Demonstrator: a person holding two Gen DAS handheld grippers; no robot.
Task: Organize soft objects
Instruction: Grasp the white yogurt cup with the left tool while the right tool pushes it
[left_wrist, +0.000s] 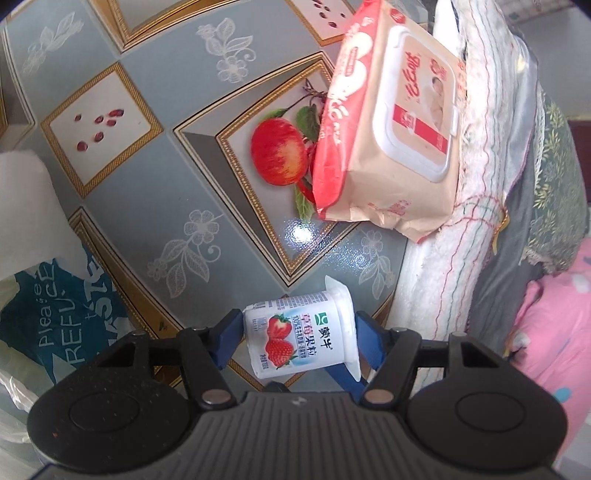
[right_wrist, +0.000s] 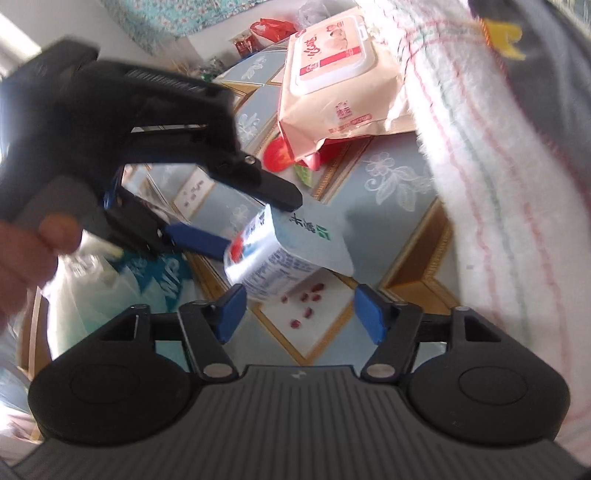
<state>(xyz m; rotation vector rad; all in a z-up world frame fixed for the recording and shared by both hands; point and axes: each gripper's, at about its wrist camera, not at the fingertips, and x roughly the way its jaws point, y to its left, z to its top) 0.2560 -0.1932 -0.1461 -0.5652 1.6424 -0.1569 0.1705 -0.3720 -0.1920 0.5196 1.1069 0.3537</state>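
Observation:
A white strawberry yogurt cup (left_wrist: 301, 332) lies on its side between the blue pads of my left gripper (left_wrist: 297, 338), which is shut on it just above the patterned tablecloth (left_wrist: 147, 184). In the right wrist view the same cup (right_wrist: 284, 258) hangs in the left gripper (right_wrist: 255, 225), held by a person's hand (right_wrist: 29, 251). My right gripper (right_wrist: 301, 314) is open just below the cup, with nothing between its pads. A pink pack of wet wipes (left_wrist: 388, 129) (right_wrist: 332, 74) leans against a stack of folded white towels (left_wrist: 461, 229) (right_wrist: 498, 184).
A white and teal plastic bag (left_wrist: 55, 314) (right_wrist: 110, 288) lies at the left edge of the table. Dark and pink cloth (left_wrist: 554, 332) sits beyond the towels on the right. A red bag (right_wrist: 271, 29) and clutter stand at the far end.

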